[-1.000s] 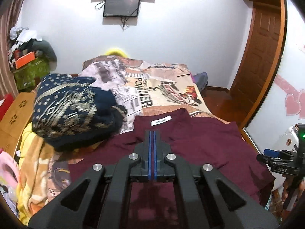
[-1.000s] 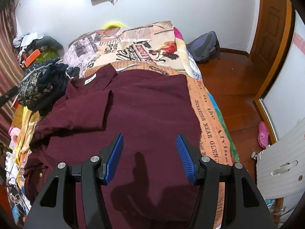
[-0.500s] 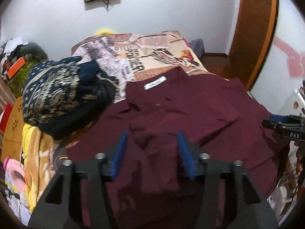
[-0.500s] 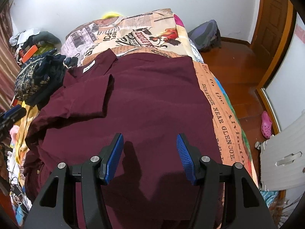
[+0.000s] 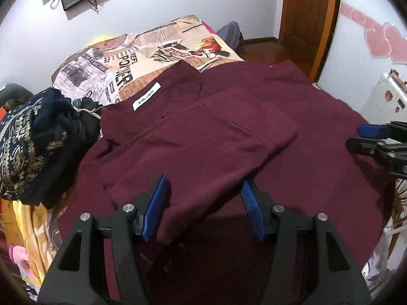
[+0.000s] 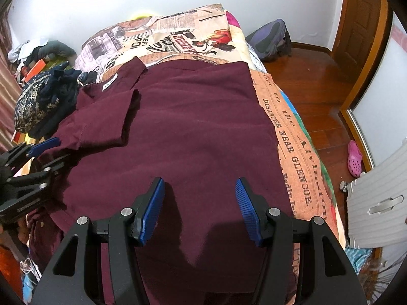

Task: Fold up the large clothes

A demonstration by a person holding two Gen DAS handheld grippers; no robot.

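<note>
Nearest to us, we are holding the left gripper (image 5: 203,206) with its blue ribbed pads spread apart; a second ago they were pressed together, and they have just been opening. A folded edge of the dark maroon short-sleeved shirt (image 5: 229,137) is lying between them, loose, with neither pad pressing on it. The left gripper is also sitting lower and closer to the cloth than before. We are keeping the right gripper (image 6: 199,207) spread to the same width as earlier, hovering over the shirt's lower half with nothing between its pads.

The shirt is lying flat on the bed, over the newspaper-print bedspread (image 6: 287,137). Its long axis is running along the bed, collar pointing toward the far wall and hem toward us. The left sleeve is now lying folded inward across the body.

Farther off, we are reading a white neck label (image 5: 146,96) with small dark lettering, too small to make out surely. The bedspread is showing "DISASTER NEAR GLENCOE" along its right edge and "POWER" near the head. A navy patterned knitted garment (image 5: 28,139) is lying bunched beside the collar.
</note>
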